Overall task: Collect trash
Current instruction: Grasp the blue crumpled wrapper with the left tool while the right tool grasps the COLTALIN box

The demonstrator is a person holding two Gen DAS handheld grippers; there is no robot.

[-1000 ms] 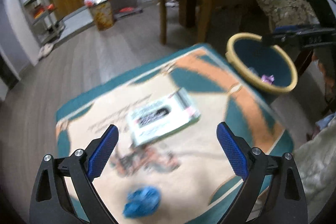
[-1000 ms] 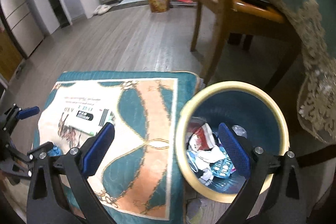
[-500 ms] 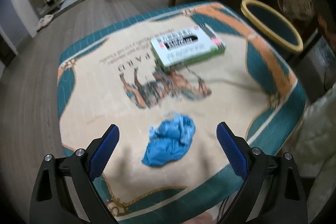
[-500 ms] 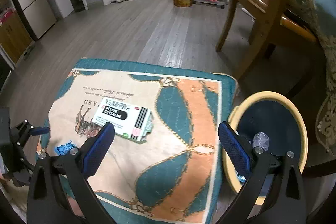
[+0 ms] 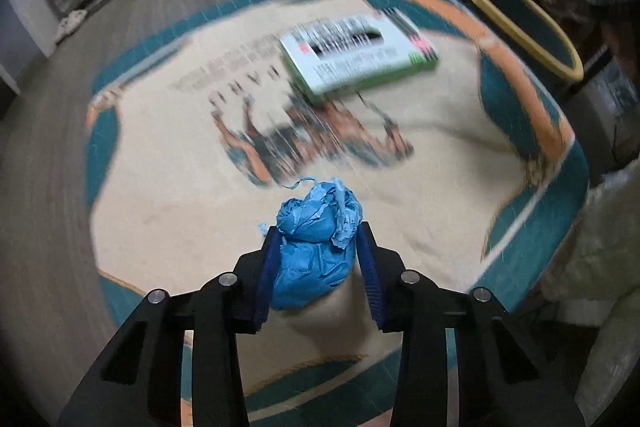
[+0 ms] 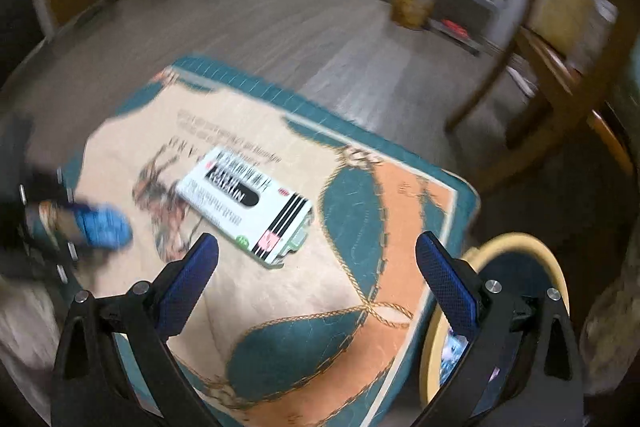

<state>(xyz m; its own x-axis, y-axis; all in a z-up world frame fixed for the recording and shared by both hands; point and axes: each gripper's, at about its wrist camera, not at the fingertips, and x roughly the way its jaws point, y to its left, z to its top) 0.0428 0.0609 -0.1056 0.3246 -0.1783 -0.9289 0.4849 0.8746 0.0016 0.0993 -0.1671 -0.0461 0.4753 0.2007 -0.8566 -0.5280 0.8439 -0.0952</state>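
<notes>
Two pieces of trash on printed mat (image 5: 400,155). Left gripper (image 5: 318,259) just clamped shut on blue paper wad (image 5: 316,247), near mat's front edge. Right gripper (image 6: 316,267) spread wide, empty, nearing medicine box (image 6: 244,203). Bin (image 6: 508,247) beside mat, next.

Right tool (image 6: 316,263) open above patterned teal-orange cushion (image 6: 360,307); white cardboard medicine box (image 6: 244,203) beyond; yellow-rimmed bin (image 6: 520,243) right.

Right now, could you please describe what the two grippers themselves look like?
Both match: the left gripper and right gripper have black, angular, cut-out frames with silver pivot screws, and flat fingers faced with blue textured pads. No cables, markings or sleeves are visible.
</notes>
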